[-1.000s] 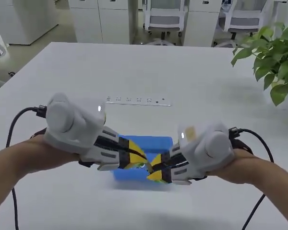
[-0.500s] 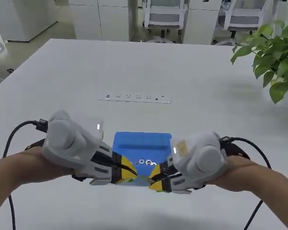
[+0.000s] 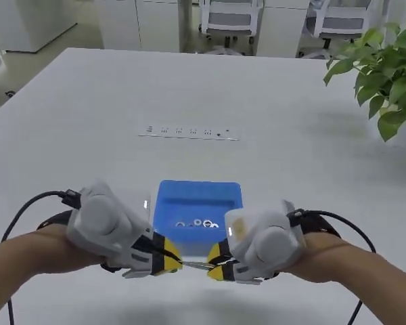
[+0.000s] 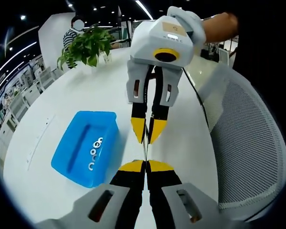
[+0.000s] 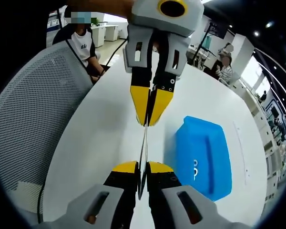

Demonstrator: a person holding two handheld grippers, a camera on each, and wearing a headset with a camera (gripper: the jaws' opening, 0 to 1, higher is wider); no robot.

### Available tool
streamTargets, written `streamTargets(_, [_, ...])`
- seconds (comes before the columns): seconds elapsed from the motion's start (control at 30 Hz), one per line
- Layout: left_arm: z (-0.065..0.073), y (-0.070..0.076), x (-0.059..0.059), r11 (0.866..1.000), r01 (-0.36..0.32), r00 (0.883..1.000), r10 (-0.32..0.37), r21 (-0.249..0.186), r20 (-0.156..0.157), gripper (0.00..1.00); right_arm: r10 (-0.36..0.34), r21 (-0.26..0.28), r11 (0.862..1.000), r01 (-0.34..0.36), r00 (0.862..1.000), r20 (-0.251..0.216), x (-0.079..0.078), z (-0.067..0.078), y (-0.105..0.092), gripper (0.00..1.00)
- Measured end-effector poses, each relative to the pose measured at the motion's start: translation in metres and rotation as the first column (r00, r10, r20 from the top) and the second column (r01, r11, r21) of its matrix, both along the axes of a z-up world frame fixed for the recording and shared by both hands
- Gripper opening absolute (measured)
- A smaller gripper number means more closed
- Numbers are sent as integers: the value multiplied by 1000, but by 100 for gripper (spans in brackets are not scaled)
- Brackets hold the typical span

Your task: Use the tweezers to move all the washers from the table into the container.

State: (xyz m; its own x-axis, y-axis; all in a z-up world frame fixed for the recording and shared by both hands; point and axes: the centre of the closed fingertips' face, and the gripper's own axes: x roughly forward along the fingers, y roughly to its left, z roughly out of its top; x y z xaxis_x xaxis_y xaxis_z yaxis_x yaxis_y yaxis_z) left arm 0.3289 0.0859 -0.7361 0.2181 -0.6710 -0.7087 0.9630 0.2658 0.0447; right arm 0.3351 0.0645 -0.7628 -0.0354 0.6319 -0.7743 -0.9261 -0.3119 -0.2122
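on the white table (image 3: 291,135) near its front edge sit one blue container (image 3: 199,193), one pair of tweezers (image 3: 195,265) and two grippers. a short row of washers (image 3: 197,223) lies inside the container; three or four can be counted in the head view, and about four in the left gripper view.

the left gripper (image 3: 170,261) and right gripper (image 3: 214,261) point at each other, tips nearly meeting, each with its jaws pressed together on one end of the tweezers, which span the small gap between them as a thin line. the container stands just beyond that gap, apart from both grippers.

behind the container the tabletop is broad and bare as far as a white power strip (image 3: 188,133), well apart. a leafy plant (image 3: 386,74) hangs over the far right side. a grey mesh chair (image 4: 248,143) stands close against the near table edge, right beside the grippers.
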Motion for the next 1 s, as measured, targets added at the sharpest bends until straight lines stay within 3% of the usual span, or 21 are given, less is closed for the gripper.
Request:
streamTargets(0.37, [-35, 9, 0, 994, 18, 1000, -15, 104, -23, 5, -20, -14, 1000, 20, 1000, -20, -3, -14, 3, 8])
streamTargets(0.8, [-57, 8, -3, 990, 24, 998, -15, 138, -69, 5, -25, -58, 998, 22, 998, -53, -7, -31, 1, 10])
streamTargets(1.0, [-61, 7, -6, 989, 33, 996, -20, 147, -86, 5, -17, -78, 997, 13, 998, -59, -10, -36, 0, 10])
